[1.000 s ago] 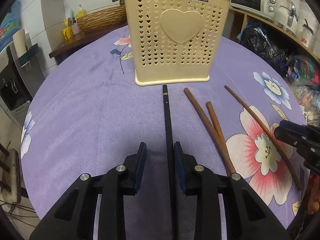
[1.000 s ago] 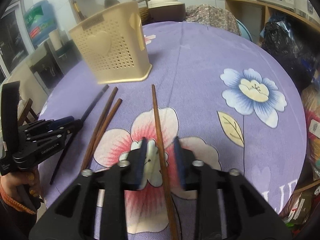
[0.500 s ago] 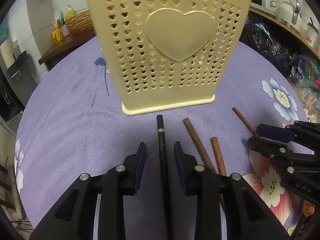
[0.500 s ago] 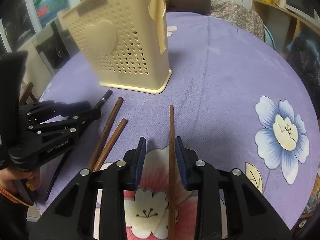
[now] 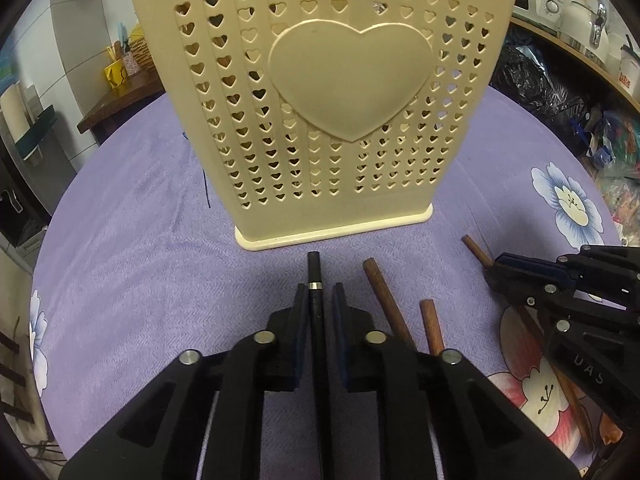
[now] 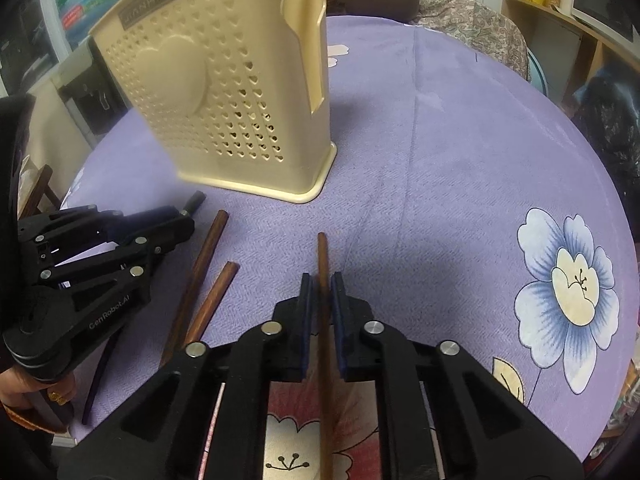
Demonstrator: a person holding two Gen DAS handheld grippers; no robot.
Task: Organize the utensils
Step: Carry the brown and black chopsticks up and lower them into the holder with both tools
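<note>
The left gripper [image 5: 320, 300] is clamped on the black chopstick [image 5: 314, 276] and the right gripper [image 6: 321, 296] on a brown chopstick [image 6: 322, 256], both near their far ends by the holder [image 5: 320, 100]; light, stiff, slick rods likely to pivot

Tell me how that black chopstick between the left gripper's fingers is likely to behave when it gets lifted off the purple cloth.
The black chopstick looks thin and rigid, so it should lift stiffly without sagging. The left gripper has just closed on it near its banded end, leaving most of its length behind the pads, so it may well pivot and droop. Its smooth finish suggests it could slip.
</note>
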